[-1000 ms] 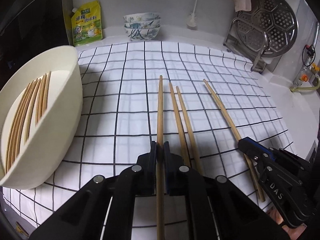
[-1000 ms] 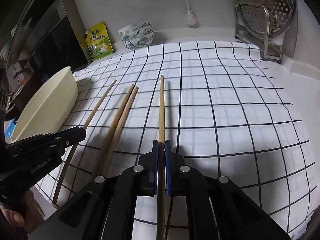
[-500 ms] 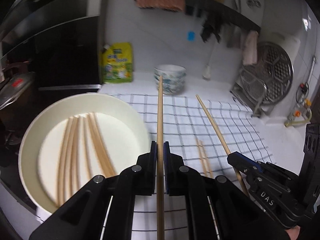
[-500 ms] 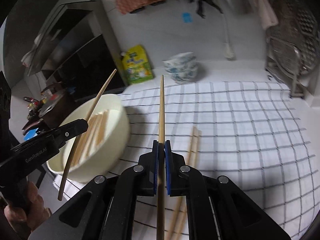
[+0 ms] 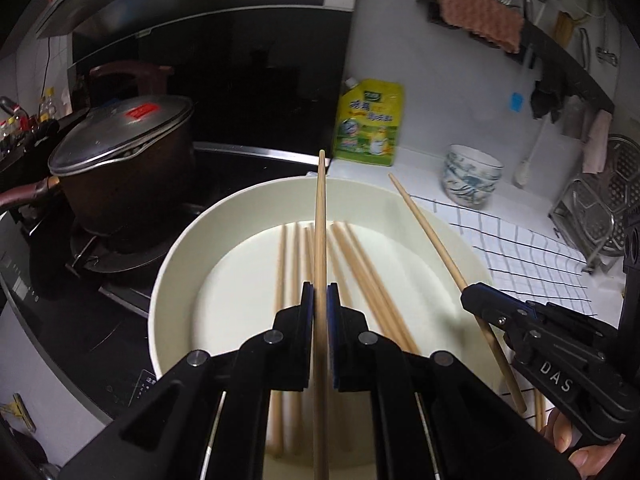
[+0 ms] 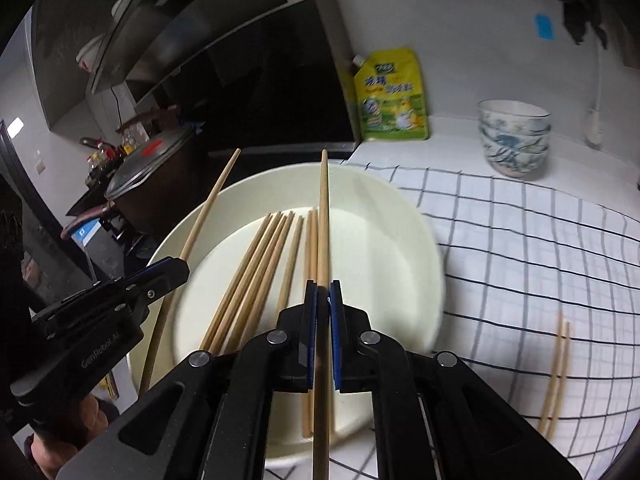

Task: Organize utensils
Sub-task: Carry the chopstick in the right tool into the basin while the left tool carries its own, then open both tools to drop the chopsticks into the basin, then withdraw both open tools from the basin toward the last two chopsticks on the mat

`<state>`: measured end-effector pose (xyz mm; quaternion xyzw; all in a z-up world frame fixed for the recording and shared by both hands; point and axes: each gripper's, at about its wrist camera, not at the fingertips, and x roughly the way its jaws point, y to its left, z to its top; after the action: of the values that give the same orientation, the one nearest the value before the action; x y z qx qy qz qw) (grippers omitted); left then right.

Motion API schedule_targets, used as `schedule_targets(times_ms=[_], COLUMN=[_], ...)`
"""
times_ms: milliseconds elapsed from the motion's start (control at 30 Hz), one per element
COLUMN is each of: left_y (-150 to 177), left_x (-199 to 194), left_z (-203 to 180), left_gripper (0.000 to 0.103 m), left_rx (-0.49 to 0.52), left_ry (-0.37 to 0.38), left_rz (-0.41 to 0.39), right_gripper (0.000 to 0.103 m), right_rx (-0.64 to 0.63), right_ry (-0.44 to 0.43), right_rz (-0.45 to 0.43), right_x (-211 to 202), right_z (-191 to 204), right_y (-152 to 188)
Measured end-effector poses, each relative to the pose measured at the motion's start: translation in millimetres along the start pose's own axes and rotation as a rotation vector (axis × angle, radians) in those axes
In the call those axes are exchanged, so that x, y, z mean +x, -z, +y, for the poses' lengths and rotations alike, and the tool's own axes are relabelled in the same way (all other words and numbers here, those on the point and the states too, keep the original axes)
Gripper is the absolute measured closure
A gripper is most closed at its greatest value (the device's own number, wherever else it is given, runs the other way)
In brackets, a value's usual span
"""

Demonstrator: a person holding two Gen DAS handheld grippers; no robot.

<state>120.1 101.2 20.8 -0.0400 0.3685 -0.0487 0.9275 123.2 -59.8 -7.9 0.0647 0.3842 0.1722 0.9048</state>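
A cream basin [image 5: 172,264] holds several wooden chopsticks [image 5: 360,264]; it also shows in the right wrist view [image 6: 400,216]. My left gripper [image 5: 320,300] is shut on a chopstick [image 5: 321,208] held above the basin. My right gripper [image 6: 323,300] is shut on another chopstick [image 6: 323,208], also above the basin. The right gripper [image 5: 480,300] shows at the left wrist view's right side; the left gripper [image 6: 176,270] shows at the right wrist view's left. Two chopsticks [image 6: 556,368] lie on the checked cloth [image 6: 520,248].
A lidded dark pot [image 5: 120,168] sits on the stove left of the basin. A yellow pouch [image 5: 370,124] and stacked patterned bowls [image 5: 472,180] stand at the back wall. A metal rack [image 5: 600,216] stands at the far right.
Both grippers lifted their chopsticks off the cloth and carried them left, from above the cloth to above the basin. Both stayed shut.
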Motion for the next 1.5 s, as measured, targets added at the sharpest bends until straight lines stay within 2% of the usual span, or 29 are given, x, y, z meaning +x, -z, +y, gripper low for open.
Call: schedule_targets(times_ms=[167,367,400,433,467,533,567,1133,1233,1367,1433,1500], left_y=[0,1,1,2,3,4,5,13,17,22,25,27], left_x=[18,30,30,30,28,24,20,-5,-8,-10,-12,-15], left_z=[13,22,25,27,30,36,38,29,24,17,14,10], left_gripper=[0.095,0.095,0.090,0.079,0.072,0.032,0.031,0.030,0.023,0.023,0.023,0.023], left_rx=[-0.018,-0.046,-0.058,-0.068,-0.080,-0.101,-0.111,-0.093,-0.083,-0.072,-0.069,-0.068], left_ry=[0.004,-0.003,-0.005,-0.009,-0.014,-0.022,-0.025,-0.046,-0.057,-0.063,-0.060,-0.058], left_rz=[0.035,0.064,0.064,0.063,0.059,0.038,0.017,-0.017,-0.023,-0.020,-0.020,-0.021], right_gripper=[0.097,0.095,0.084,0.079,0.076,0.076,0.076,0.076,0.073,0.073,0.071,0.064], right_rx=[-0.016,-0.027,-0.025,-0.023,-0.023,-0.028,-0.027,-0.015,-0.012,-0.013,-0.009,-0.002], right_ry=[-0.003,0.011,0.008,0.011,0.020,0.032,0.032,0.030,0.028,0.036,0.042,0.044], right_rz=[0.045,0.071,0.072,0.069,0.059,0.053,0.051,0.010,0.009,0.000,-0.008,-0.012], right_x=[27,39,39,38,36,34,32,3,-2,-10,-16,-20], right_z=[16,20,20,19,19,18,18,17,16,14,12,8], right_y=[-5,-5,-4,-4,-3,-1,0,10,14,19,21,24])
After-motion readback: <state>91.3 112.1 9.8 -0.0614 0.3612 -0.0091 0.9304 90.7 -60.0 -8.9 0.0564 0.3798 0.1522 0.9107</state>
